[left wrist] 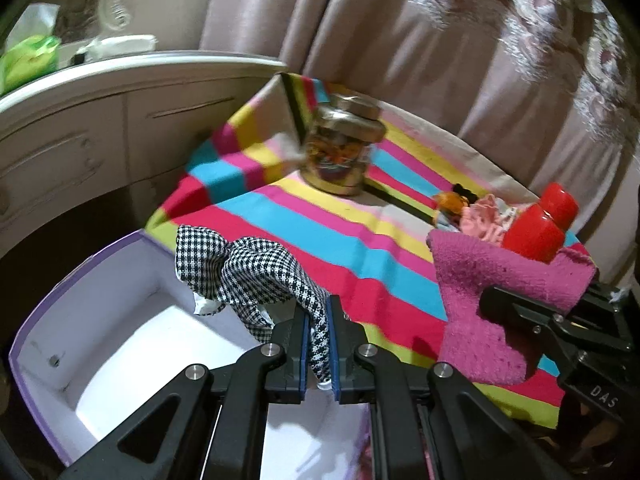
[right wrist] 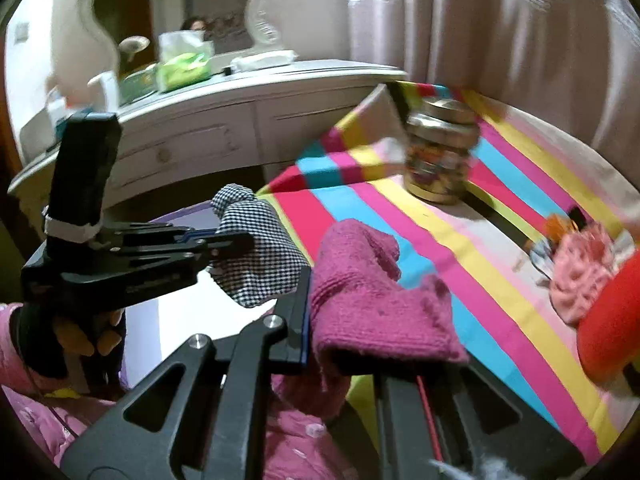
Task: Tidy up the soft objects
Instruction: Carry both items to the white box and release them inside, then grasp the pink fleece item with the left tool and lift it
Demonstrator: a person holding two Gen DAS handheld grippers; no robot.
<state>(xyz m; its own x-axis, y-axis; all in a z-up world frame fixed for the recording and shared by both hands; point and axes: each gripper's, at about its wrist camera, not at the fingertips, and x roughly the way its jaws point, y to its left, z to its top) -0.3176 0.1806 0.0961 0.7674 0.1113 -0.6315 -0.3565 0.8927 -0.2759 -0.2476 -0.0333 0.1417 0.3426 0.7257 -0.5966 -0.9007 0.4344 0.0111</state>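
While carried: checked cloth (left wrist: 256, 276) clamped in left gripper (left wrist: 318, 344), hanging over white box (left wrist: 132, 344) rim.
Pink knit (right wrist: 368, 304): clamped in right gripper (right wrist: 340, 344), just beside box.
Risk: trailing cloth may drape outside box on release.
Risk: red bottle (left wrist: 540, 228) near box could be knocked.

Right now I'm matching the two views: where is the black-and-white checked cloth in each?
Left wrist: checked cloth lower centre, clamped in the left hand-held gripper, over the white box.
Right wrist: left of centre.
Shared landmark: gold-lidded glass jar.
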